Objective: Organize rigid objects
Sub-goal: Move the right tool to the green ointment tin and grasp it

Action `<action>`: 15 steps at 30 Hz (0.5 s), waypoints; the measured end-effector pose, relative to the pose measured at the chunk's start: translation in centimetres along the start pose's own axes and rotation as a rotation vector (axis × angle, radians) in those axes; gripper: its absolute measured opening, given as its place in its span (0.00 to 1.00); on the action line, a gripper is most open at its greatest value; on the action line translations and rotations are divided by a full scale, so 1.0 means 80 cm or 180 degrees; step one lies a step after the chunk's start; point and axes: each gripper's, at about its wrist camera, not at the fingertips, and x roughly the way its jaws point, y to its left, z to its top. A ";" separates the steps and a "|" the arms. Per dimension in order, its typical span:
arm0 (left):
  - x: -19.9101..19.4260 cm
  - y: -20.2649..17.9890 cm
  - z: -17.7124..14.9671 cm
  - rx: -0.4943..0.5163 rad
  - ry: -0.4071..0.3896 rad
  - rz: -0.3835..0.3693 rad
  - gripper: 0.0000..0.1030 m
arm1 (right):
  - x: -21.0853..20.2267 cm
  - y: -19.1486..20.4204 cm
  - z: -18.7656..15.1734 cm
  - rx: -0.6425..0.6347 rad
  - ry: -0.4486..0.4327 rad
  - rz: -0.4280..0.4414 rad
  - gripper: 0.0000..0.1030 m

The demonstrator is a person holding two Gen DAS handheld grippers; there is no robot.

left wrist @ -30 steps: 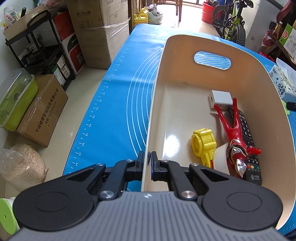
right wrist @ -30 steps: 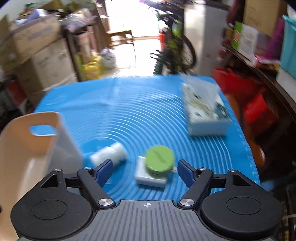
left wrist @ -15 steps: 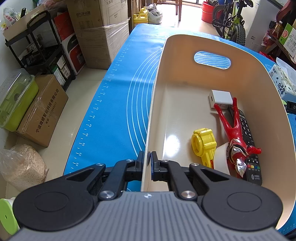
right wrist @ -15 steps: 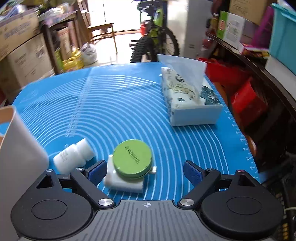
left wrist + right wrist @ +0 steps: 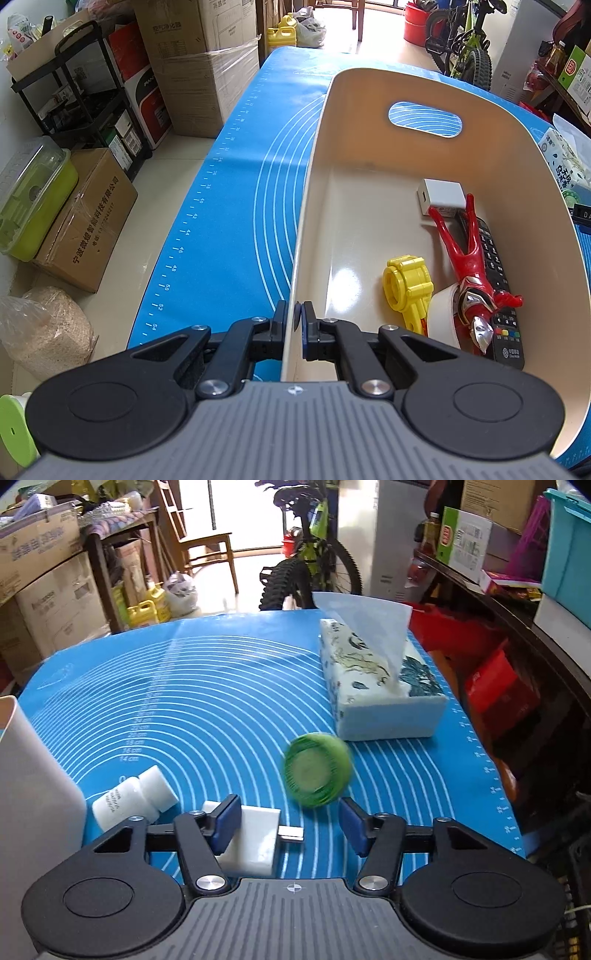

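Note:
My left gripper (image 5: 298, 317) is shut on the near rim of a cream bin (image 5: 317, 155). Inside the bin lie a white adapter (image 5: 441, 194), a red figure (image 5: 469, 266), a black remote (image 5: 498, 280), a yellow toy (image 5: 408, 284) and a tape roll (image 5: 443, 310). My right gripper (image 5: 290, 812) hangs low over the blue mat, its jaws closing. A white block (image 5: 255, 834) lies between them, close to the left finger and apart from the right one. A green round tin (image 5: 316, 770), blurred and tipped on edge, sits just beyond the fingertips.
A white pill bottle (image 5: 133, 797) lies on its side left of the right gripper, beside the bin's wall (image 5: 33, 775). A tissue box (image 5: 380, 686) stands at the back right of the mat. The mat's right edge drops off to a dark shelf.
The green tin has come off the white block and tipped away to the upper right. My right gripper has sunk closer to the block and its jaws have narrowed. The left gripper has not moved.

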 end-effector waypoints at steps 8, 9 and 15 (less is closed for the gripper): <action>0.000 0.000 0.000 0.0001 0.0001 0.0001 0.08 | 0.005 -0.022 0.006 0.0124 0.0021 -0.0064 0.62; 0.000 0.000 0.000 0.0003 0.0003 0.0003 0.09 | 0.006 -0.027 0.008 0.0126 0.0023 -0.0091 0.62; 0.001 0.000 0.002 0.0022 0.0014 0.0015 0.09 | 0.024 -0.049 0.015 0.0145 0.0101 -0.0270 0.63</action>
